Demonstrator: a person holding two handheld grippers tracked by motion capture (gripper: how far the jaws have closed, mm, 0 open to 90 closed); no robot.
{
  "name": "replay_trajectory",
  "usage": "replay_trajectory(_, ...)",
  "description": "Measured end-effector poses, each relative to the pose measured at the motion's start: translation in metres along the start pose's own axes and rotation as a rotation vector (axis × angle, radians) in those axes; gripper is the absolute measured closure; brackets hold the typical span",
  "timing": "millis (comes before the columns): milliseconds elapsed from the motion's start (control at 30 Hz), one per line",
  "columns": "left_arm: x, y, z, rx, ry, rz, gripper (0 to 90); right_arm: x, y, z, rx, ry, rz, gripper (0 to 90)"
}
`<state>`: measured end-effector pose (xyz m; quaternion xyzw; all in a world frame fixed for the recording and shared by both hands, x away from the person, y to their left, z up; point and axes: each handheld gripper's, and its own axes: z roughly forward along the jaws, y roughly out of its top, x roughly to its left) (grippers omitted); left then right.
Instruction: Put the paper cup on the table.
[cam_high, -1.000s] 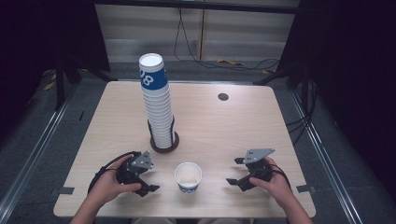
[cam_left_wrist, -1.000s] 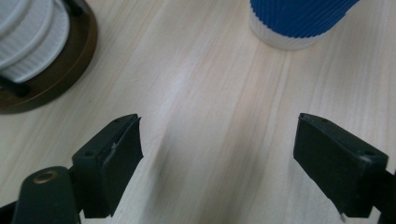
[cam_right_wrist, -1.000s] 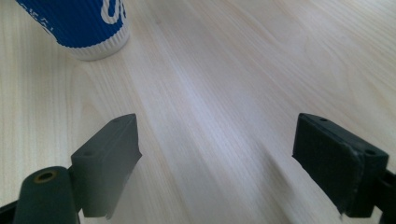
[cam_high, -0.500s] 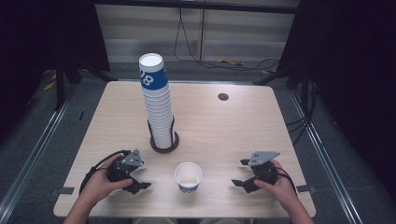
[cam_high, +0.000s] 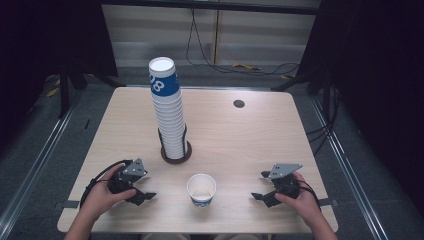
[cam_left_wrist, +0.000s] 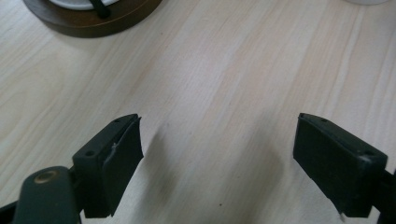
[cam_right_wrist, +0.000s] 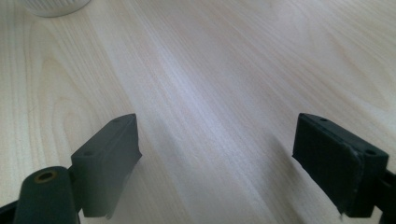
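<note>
Left gripper (cam_high: 141, 194) and right gripper (cam_high: 259, 196) rest low, fingers apart.

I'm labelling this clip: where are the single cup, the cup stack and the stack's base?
single cup (cam_high: 201, 189), high view, on its white inner wall.
cup stack (cam_high: 169, 120), high view, on its ribbed middle.
base (cam_left_wrist: 88, 21), left gripper view, on its dark rim.

A pale wood-grain rectangular table (cam_high: 240, 145) is carrying a small round dark grommet (cam_high: 239, 104) near its far right. Black and yellow cables (cam_high: 240, 64) are lying on the grey floor (cam_high: 45, 150) beyond. Metal rails (cam_high: 35, 170) are flanking the table.
</note>
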<state>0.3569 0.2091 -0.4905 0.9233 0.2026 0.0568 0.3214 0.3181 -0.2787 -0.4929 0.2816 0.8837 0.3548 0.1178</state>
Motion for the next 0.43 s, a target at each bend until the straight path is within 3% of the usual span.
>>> replay_trajectory(233,0.0026,-0.0057,0.0018,0.009,0.017,-0.003,15.4,-0.0045,-0.0022,-0.0020,-0.015,-0.024,0.024,13.9)
replay_trajectory(433,0.0048,-0.0084,0.0012,0.013,0.030,0.004,15.4,-0.0049,-0.0072,-0.0028,0.004,-0.038,0.021,13.9)
